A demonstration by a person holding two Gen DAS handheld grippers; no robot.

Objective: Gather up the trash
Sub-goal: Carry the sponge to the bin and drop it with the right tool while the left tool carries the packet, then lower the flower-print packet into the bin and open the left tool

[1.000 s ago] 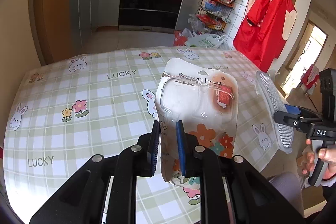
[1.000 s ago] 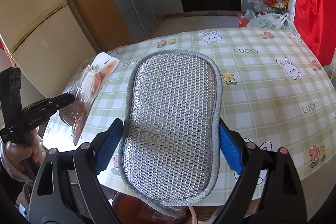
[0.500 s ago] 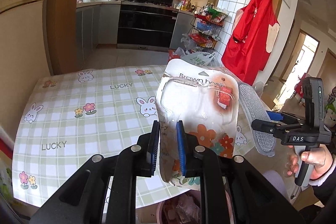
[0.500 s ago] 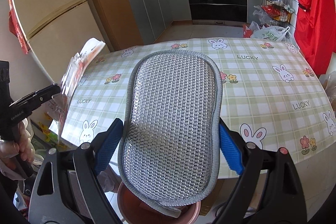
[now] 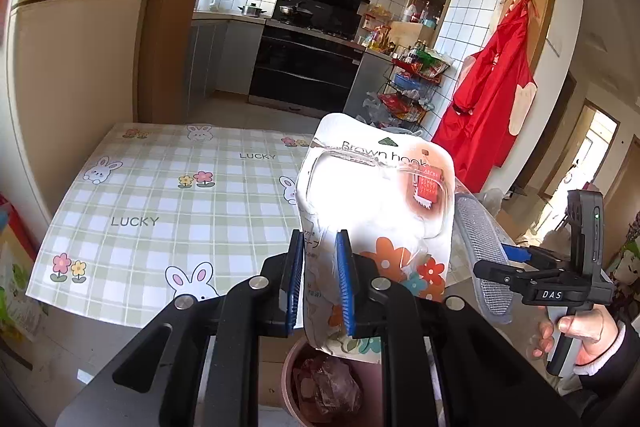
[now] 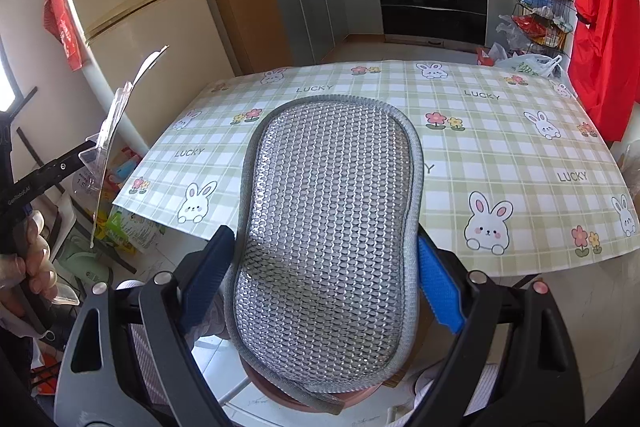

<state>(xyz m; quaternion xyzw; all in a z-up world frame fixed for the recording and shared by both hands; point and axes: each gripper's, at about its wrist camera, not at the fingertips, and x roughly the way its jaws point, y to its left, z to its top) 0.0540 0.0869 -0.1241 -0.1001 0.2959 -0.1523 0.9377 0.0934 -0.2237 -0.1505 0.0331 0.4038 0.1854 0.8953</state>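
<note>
My left gripper (image 5: 320, 283) is shut on a clear plastic blister pack (image 5: 376, 211) with a white card marked "Brown hook", held upright over a pinkish-brown trash bin (image 5: 320, 387) that holds crumpled plastic. My right gripper (image 6: 320, 275) is shut wide on a grey mesh scouring pad (image 6: 328, 227), whose lower end hangs over the bin's rim (image 6: 280, 399). In the left wrist view the pad (image 5: 480, 247) and the right gripper (image 5: 516, 267) show at the right, with a hand on the handle. In the right wrist view the pack (image 6: 116, 131) shows edge-on at the left.
A table with a green checked cloth (image 6: 500, 147) printed with rabbits and "LUCKY" lies just beyond both grippers. A fridge (image 6: 132, 11) stands at the left, kitchen counters and an oven (image 6: 432, 3) behind. Red clothing (image 5: 488, 95) hangs on the right wall. Boxes and bags lie on the floor (image 6: 128, 227).
Both grippers have drawn back from over the table to past its near edge and risen a little. The trash bin has come into view below them. Both grips are unchanged.
</note>
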